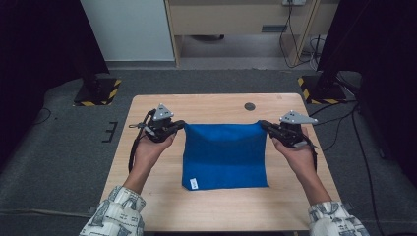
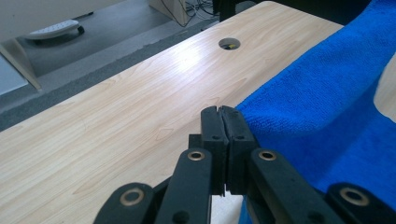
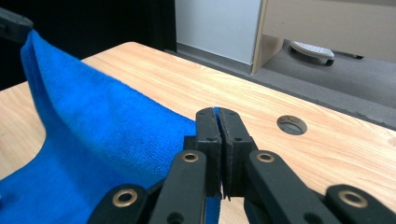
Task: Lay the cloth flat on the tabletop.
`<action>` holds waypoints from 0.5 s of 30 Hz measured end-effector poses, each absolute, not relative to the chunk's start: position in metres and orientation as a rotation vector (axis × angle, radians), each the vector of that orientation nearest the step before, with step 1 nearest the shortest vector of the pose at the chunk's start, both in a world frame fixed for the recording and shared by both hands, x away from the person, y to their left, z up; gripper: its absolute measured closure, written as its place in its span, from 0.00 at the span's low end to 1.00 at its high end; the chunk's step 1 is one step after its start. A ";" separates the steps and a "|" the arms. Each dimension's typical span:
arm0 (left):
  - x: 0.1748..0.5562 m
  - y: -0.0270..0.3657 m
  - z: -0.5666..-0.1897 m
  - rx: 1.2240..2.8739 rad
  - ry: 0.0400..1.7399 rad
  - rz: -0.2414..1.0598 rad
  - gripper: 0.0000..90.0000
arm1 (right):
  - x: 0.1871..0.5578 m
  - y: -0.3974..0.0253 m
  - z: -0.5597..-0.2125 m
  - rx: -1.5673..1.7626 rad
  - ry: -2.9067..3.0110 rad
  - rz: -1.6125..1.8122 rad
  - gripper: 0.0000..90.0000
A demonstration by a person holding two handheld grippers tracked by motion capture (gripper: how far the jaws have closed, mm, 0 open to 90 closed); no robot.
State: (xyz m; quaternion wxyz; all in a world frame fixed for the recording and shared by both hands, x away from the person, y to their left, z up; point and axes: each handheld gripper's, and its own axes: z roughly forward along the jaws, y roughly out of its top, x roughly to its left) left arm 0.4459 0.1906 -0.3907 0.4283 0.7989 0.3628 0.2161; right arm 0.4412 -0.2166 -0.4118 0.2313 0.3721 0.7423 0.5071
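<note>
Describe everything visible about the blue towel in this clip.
The blue towel looks like soft, fuzzy terry cloth, plain apart from a small white tag near its near left corner. Its near part lies flat on the wooden table; its far edge is lifted and stretched between the left gripper and the right gripper, each shut on one far corner, sagging slightly between them.

Readable text: none in any view.
Tag on blue cloth [image 1: 225,155]: small white label [image 1: 193,184] at near left corner, print too small to read.
Floor markings: yellow-black hazard stripes [image 1: 114,92] on stand bases, no lettering.
</note>
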 end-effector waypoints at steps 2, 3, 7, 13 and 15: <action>0.450 0.190 -0.394 1.993 0.915 0.540 0.98 | 0.446 -0.216 -0.415 1.034 2.035 1.392 0.98; 0.452 0.190 -0.396 1.989 0.920 0.538 0.98 | 0.448 -0.217 -0.416 1.043 2.032 1.389 0.97; 0.458 0.188 -0.402 1.979 0.932 0.528 0.98 | 0.453 -0.219 -0.420 1.067 2.023 1.367 0.97; 0.467 0.183 -0.407 1.977 0.953 0.524 0.98 | 0.459 -0.218 -0.423 1.084 2.024 1.345 0.97; 0.470 0.182 -0.409 1.980 0.958 0.519 0.98 | 0.462 -0.218 -0.425 1.088 2.023 1.336 0.97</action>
